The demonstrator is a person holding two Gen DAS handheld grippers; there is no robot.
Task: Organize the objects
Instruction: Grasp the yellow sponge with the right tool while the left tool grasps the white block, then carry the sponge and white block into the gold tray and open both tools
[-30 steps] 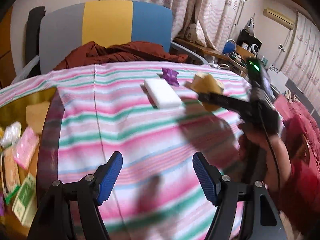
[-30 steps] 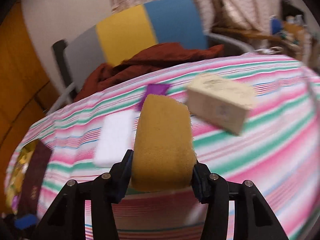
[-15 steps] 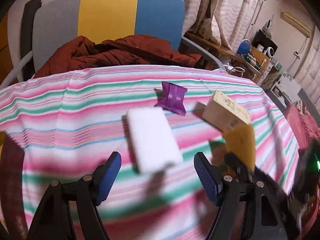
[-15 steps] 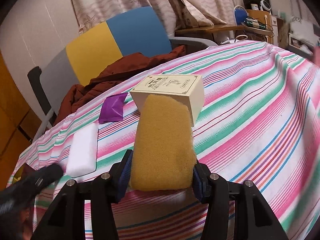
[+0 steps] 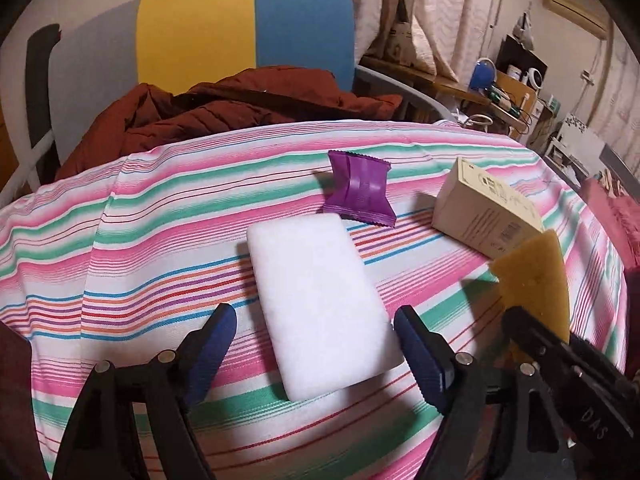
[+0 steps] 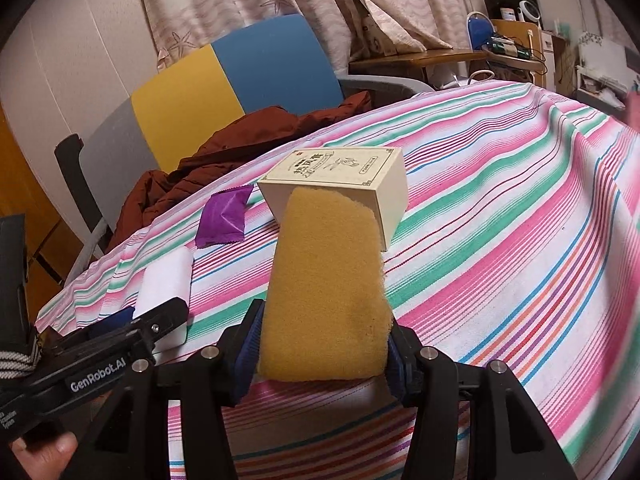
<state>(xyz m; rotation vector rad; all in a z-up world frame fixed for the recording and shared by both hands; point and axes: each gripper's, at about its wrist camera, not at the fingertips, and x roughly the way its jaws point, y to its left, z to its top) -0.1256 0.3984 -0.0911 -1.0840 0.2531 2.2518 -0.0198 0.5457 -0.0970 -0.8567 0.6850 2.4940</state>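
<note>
Sponge (image 6: 326, 292) in right tool (image 6: 322, 344); box (image 6: 340, 184) just behind, wrapper (image 6: 224, 220) nearby.

One white sponge (image 5: 320, 304), one yellow sponge (image 6: 326, 300), one purple packet (image 5: 360, 190), one box (image 6: 340, 178)

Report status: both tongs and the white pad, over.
Left tongs open, jaws just widened, straddling white pad, not gripping. Right tongs shut on yellow sponge. Purple packet and box beyond, clear.

"GenRobot.AI" on left gripper (image 6: 116, 322) body; "DAS" on right gripper (image 5: 516, 312) arm; box print unreadable.
</note>
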